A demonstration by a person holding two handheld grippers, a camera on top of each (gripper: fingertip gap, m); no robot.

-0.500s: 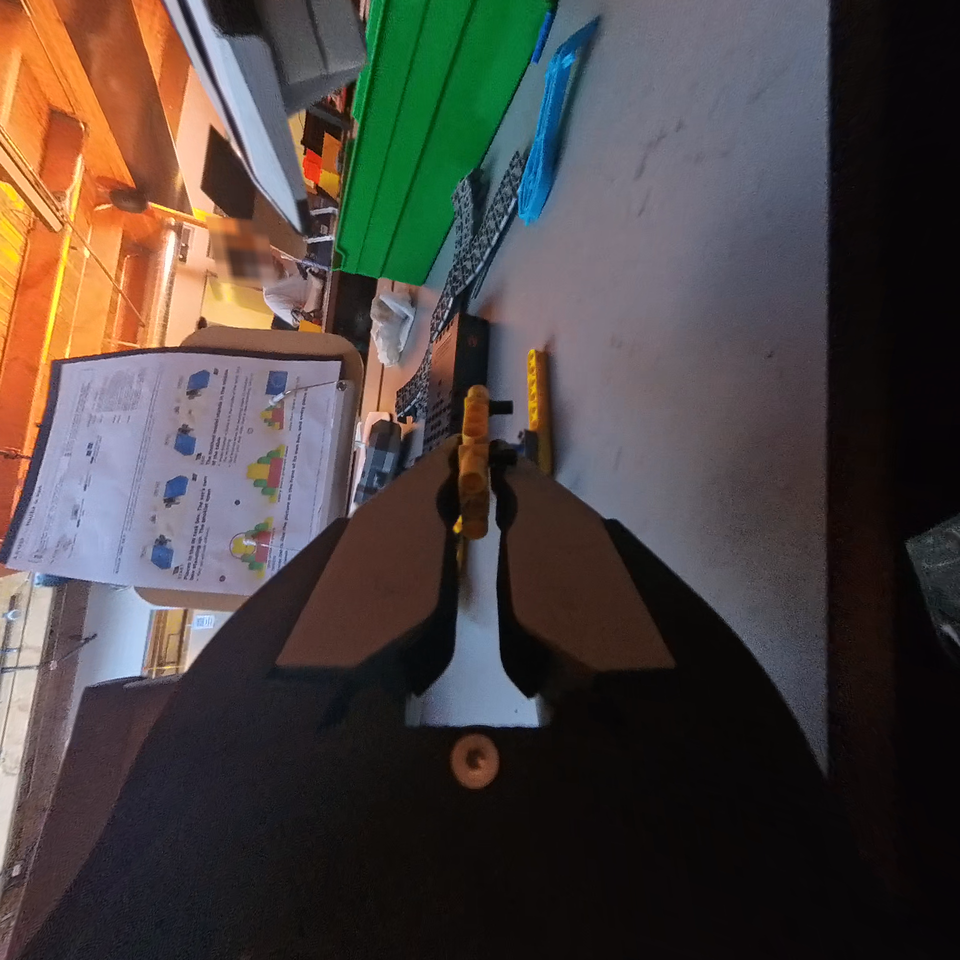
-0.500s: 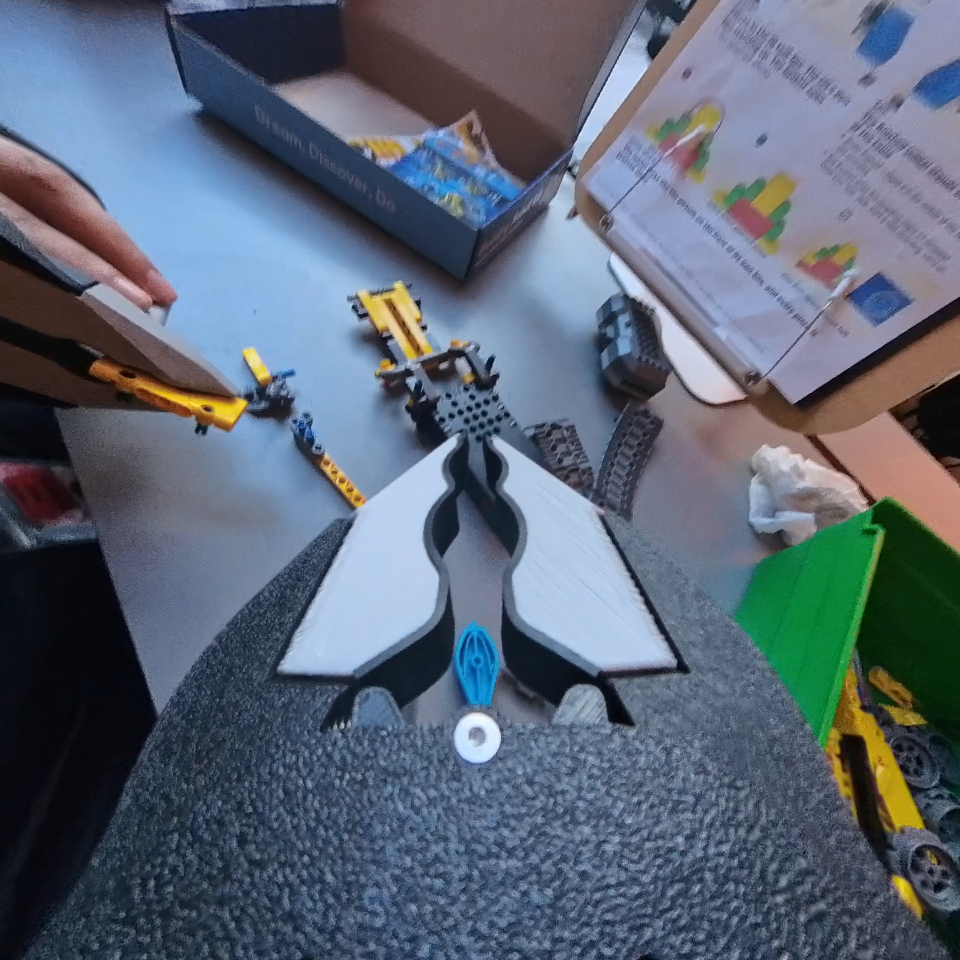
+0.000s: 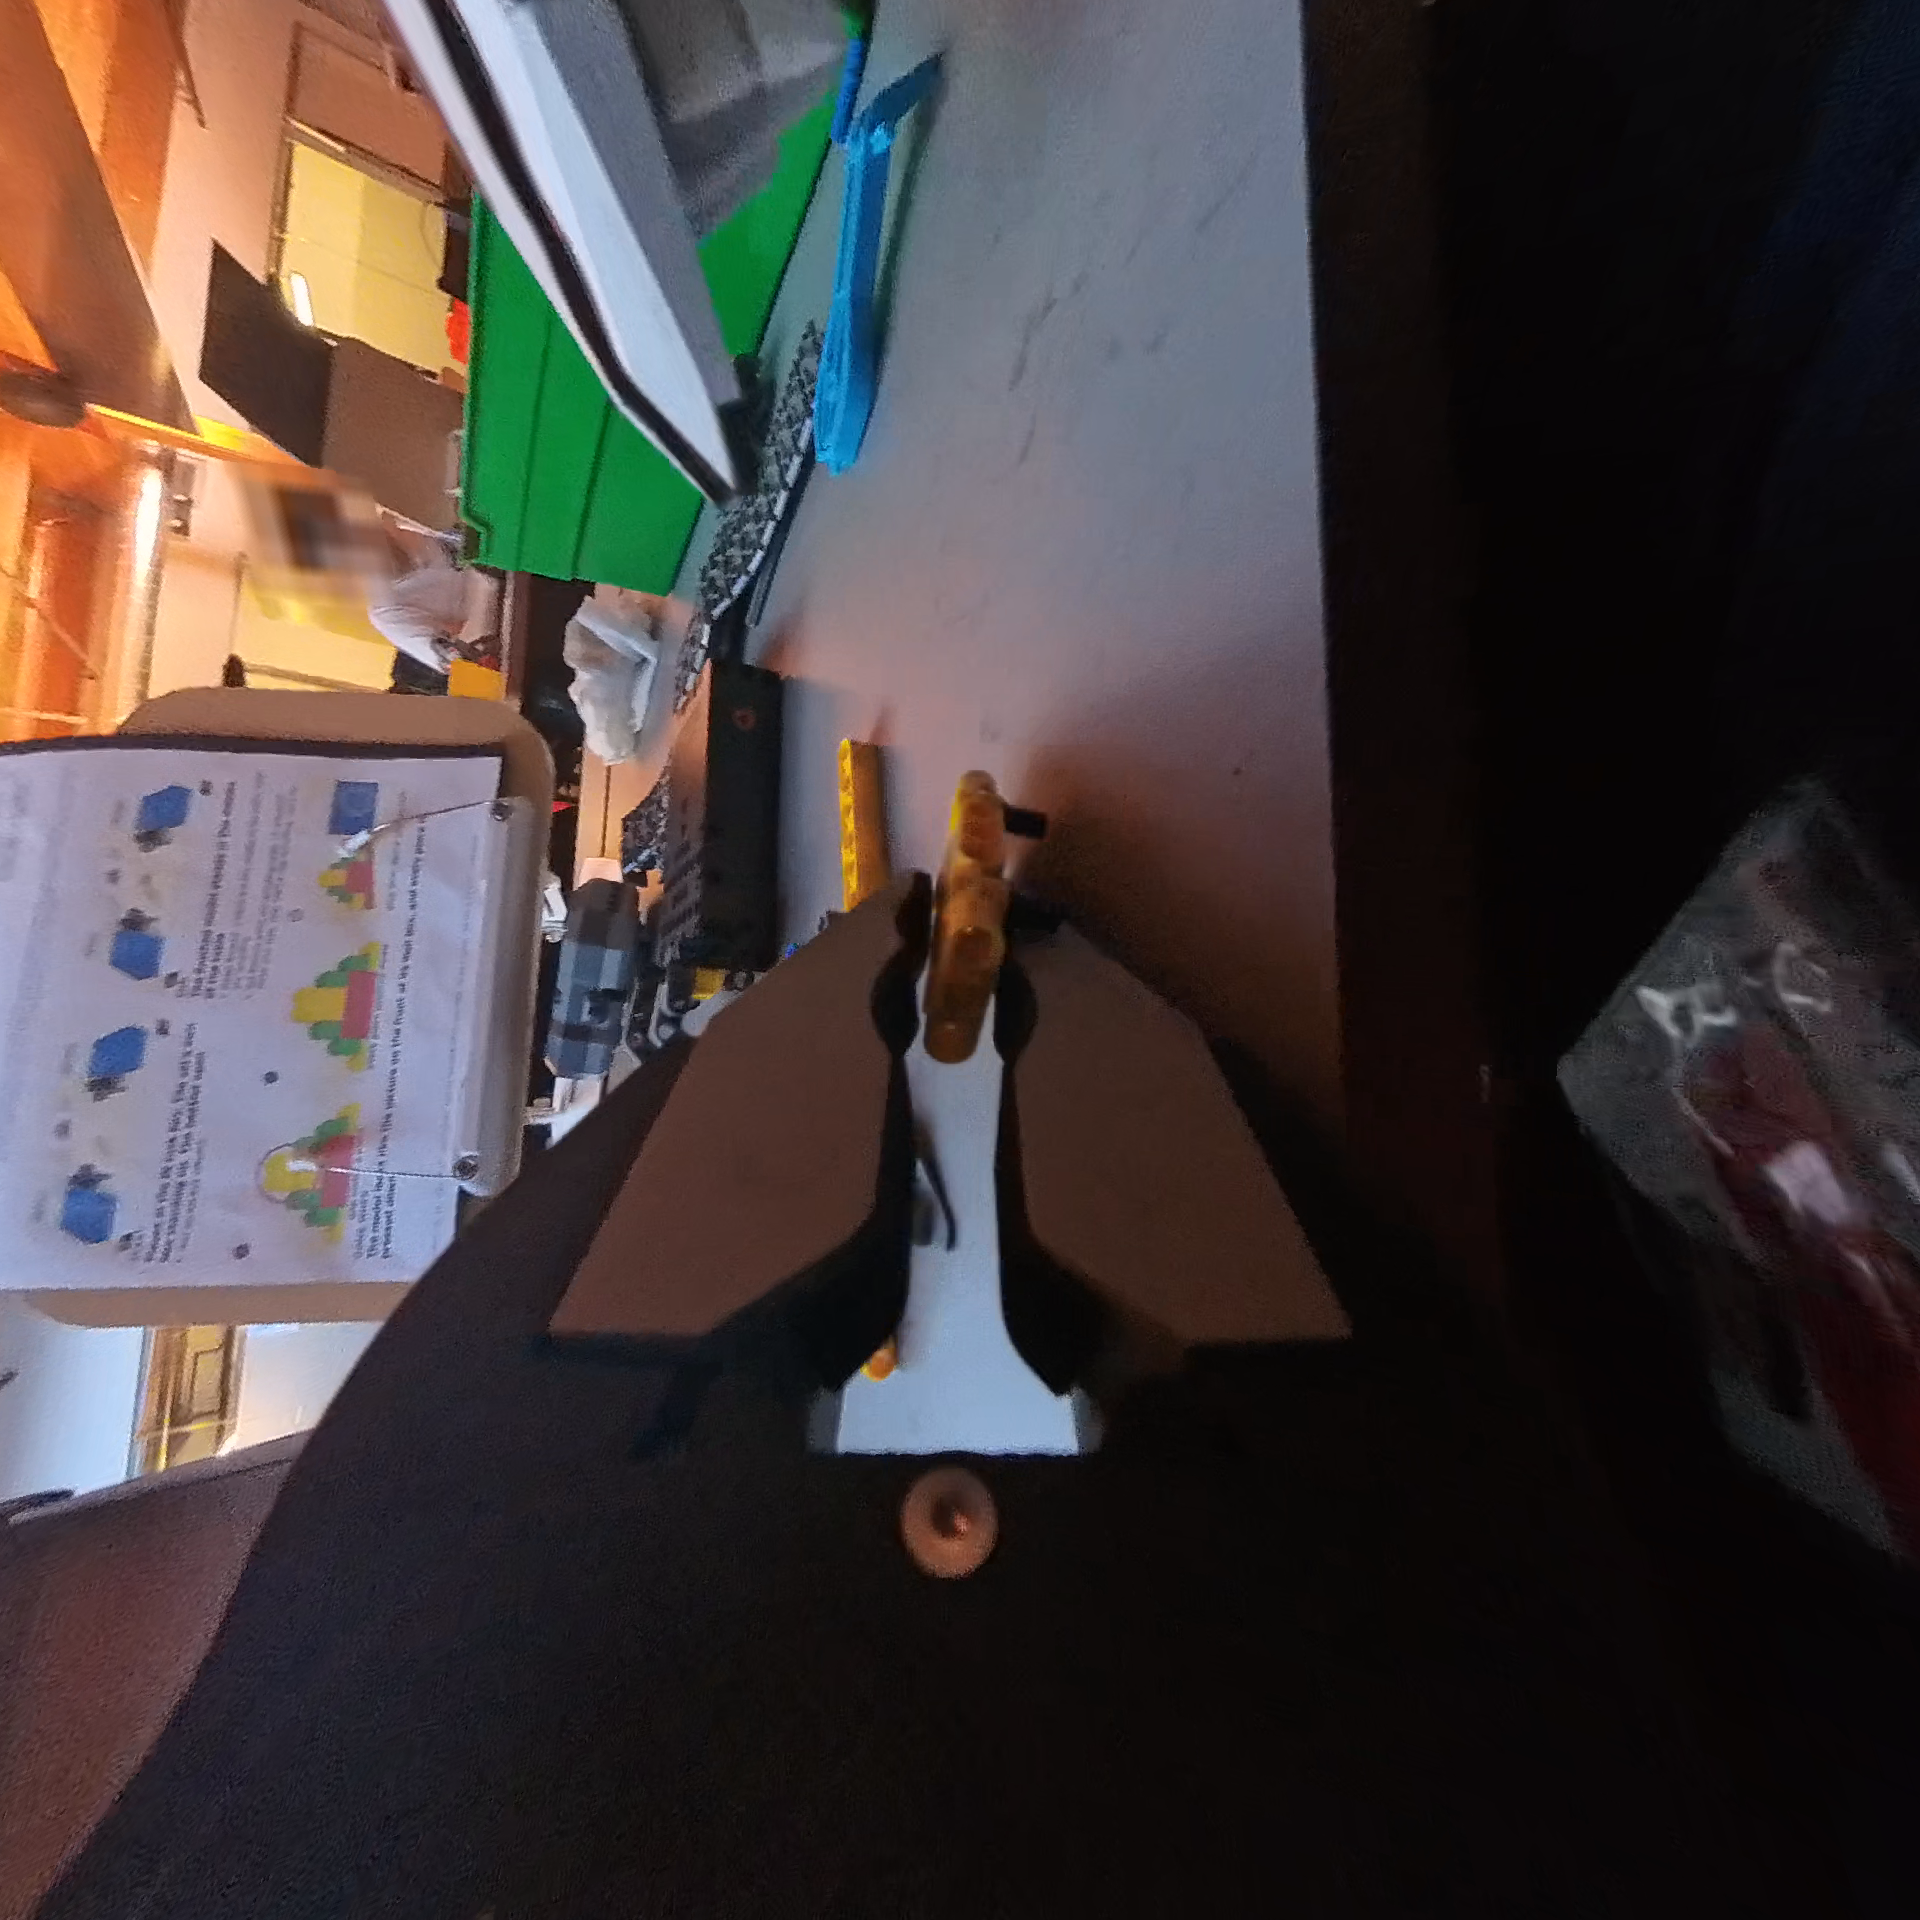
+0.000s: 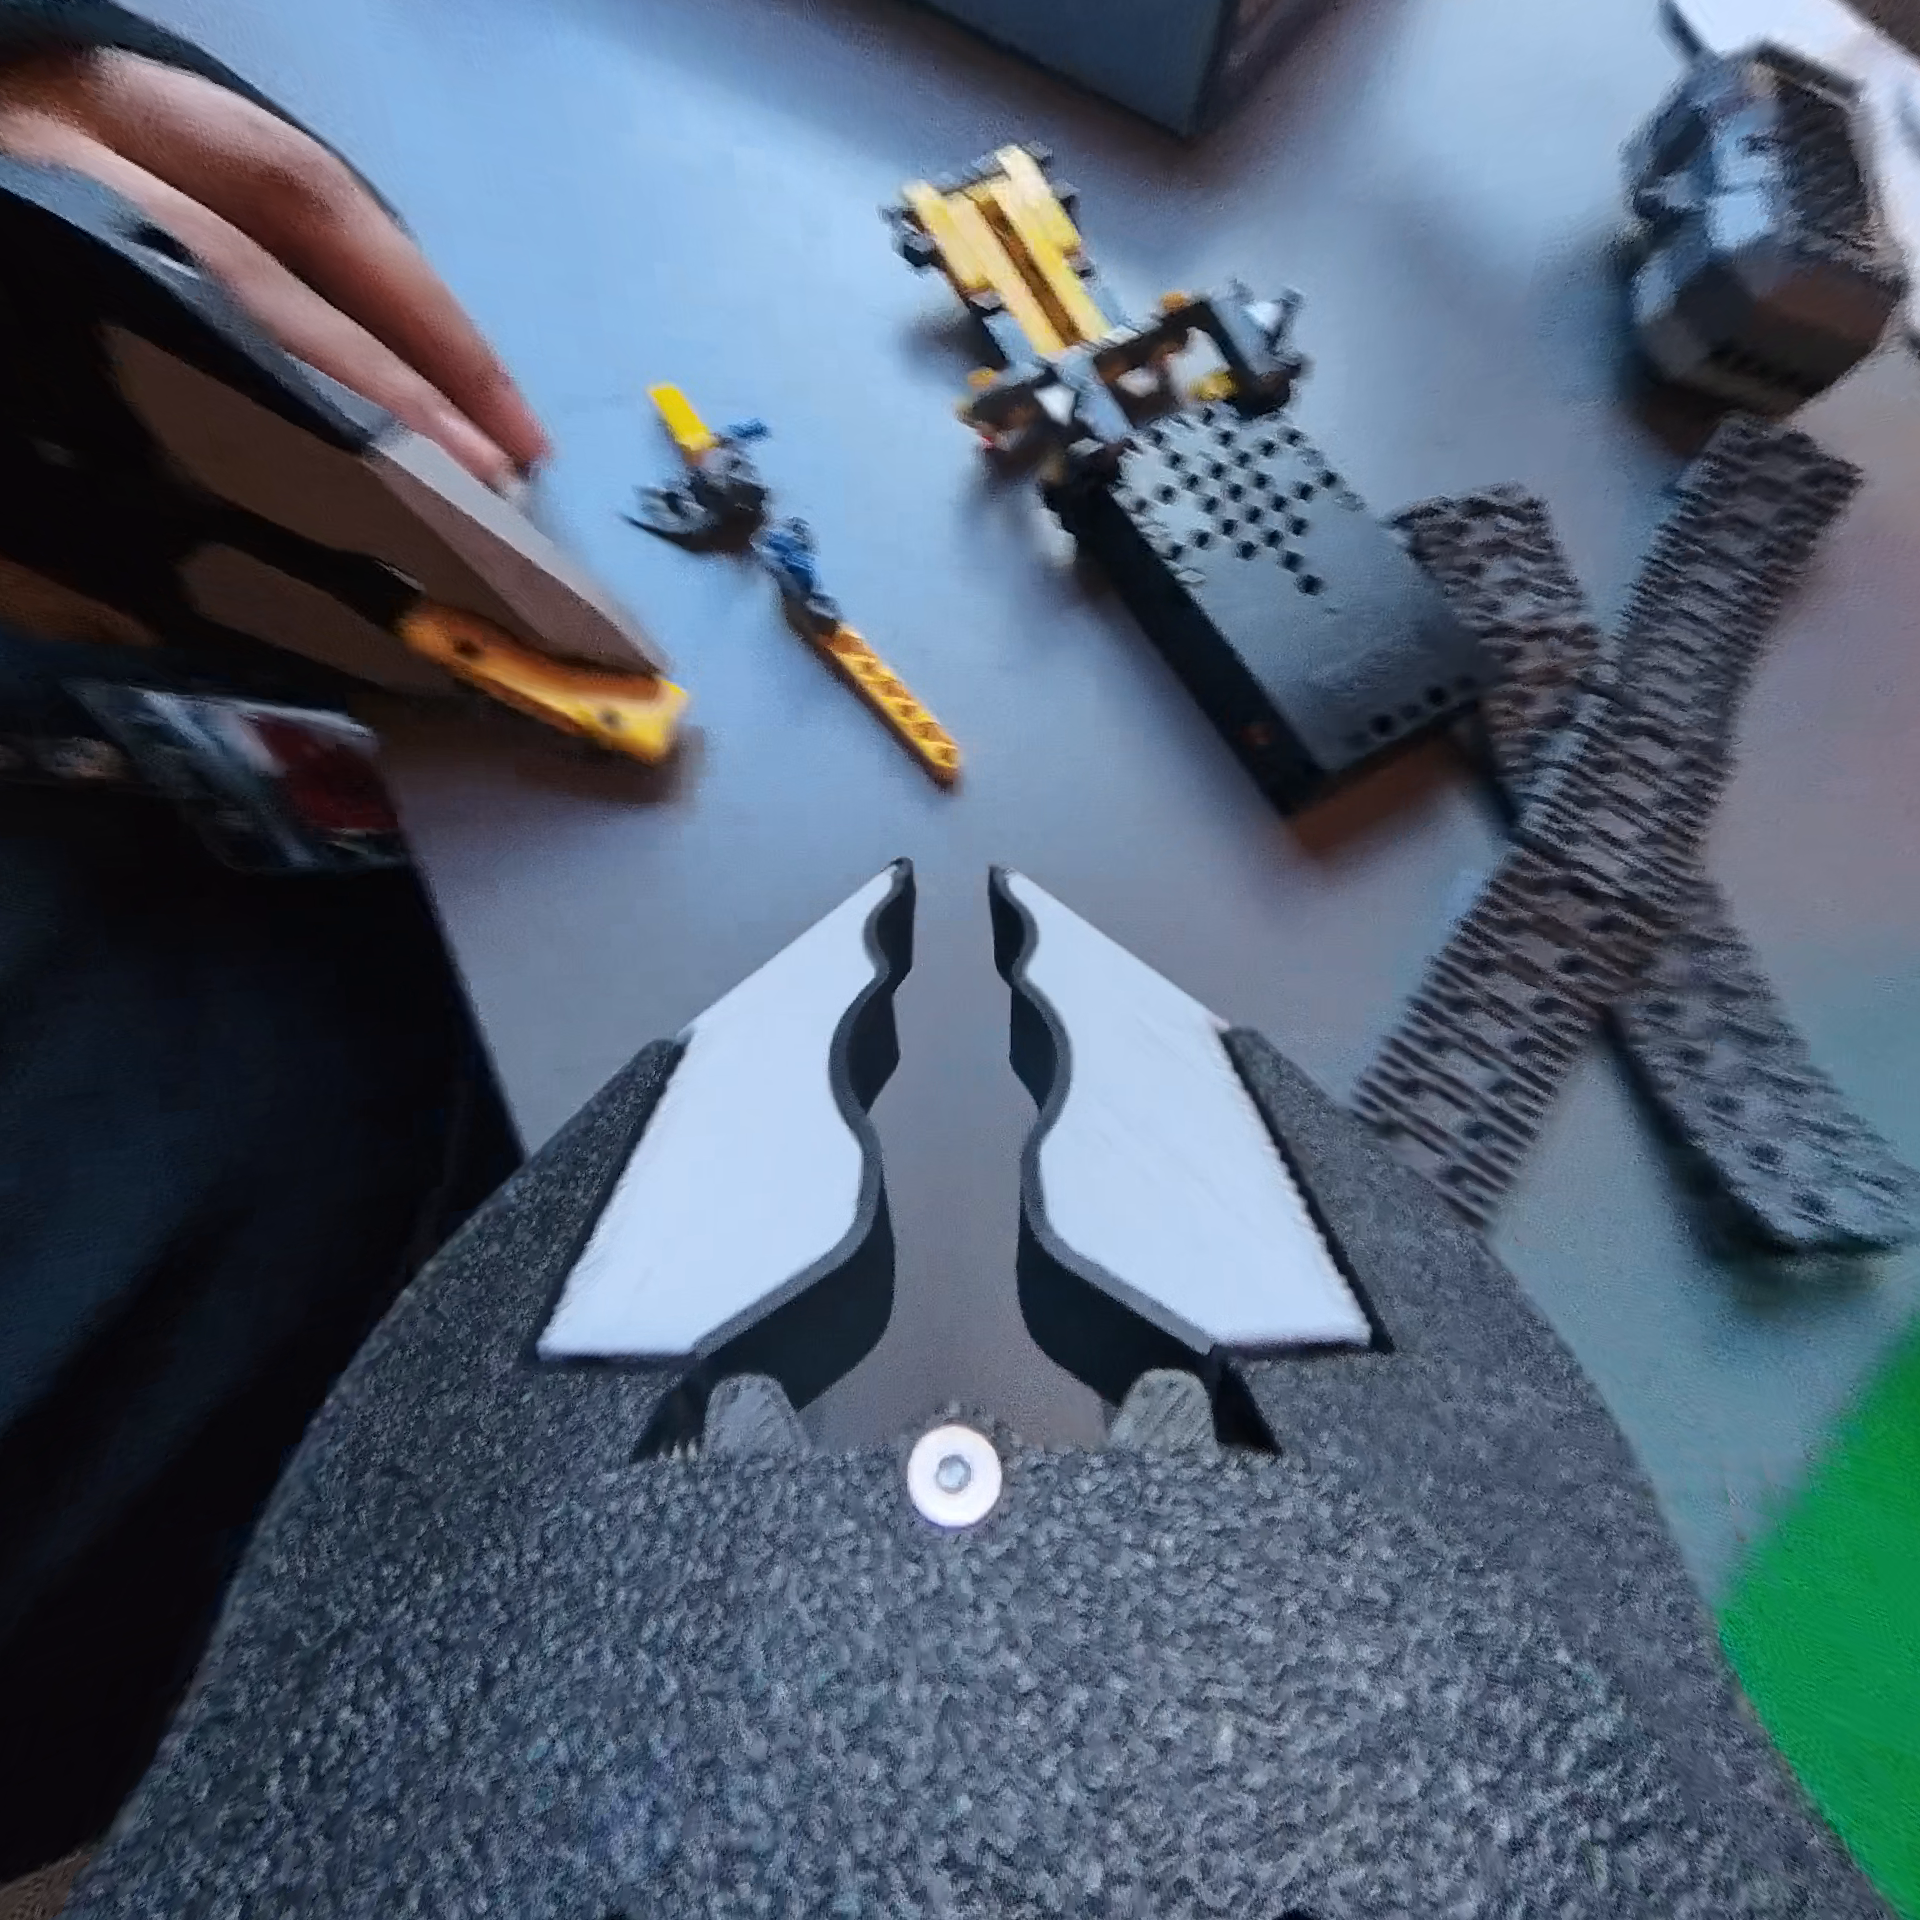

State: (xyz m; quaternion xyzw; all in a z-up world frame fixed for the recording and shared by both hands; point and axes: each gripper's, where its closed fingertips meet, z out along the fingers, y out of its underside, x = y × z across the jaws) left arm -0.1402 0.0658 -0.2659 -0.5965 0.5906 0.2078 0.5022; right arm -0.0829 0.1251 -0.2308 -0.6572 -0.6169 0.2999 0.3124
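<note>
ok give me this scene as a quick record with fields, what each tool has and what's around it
left tool: shut on yellow beam, held over the table edge
right tool: open, empty, above bare table
nearest right tool: thin yellow strip
further ahead: black and yellow model, two crossed black tracks
far right corner: grey block
hand: on the left tool

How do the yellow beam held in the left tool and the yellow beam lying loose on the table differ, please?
The held yellow beam is clamped in the shut left tool and is off the table; the loose yellow beam lies flat on the table, untouched. The held one looks broader; the loose one is slim, with blue and black parts at its far end. Both are yellow with holes.
</note>
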